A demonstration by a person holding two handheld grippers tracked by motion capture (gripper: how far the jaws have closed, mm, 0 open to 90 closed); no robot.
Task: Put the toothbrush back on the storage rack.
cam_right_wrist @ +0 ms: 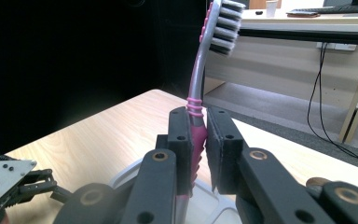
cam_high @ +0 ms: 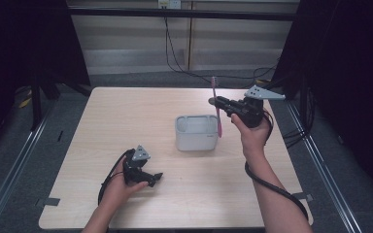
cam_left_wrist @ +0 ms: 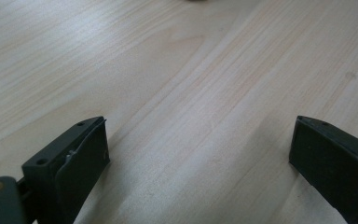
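Note:
A pink and grey toothbrush [cam_high: 217, 108] stands upright above the right side of a white rectangular cup [cam_high: 196, 132] at the table's middle, bristle head up. My right gripper [cam_high: 219, 102] is shut on its pink handle; in the right gripper view the black pads [cam_right_wrist: 181, 140] clamp the toothbrush [cam_right_wrist: 196, 116] below its bristles. The handle's lower end reaches down by the cup's right wall. My left gripper [cam_high: 156, 177] rests low over the wood near the front left, open; in the left gripper view its jaws stand wide apart with bare table between them [cam_left_wrist: 200, 144].
The light wooden table [cam_high: 126, 121] has free surface left and front of the cup. Black cables trail from both grippers. Dark curtains and metal rails flank the table, and a wall cable hangs behind it.

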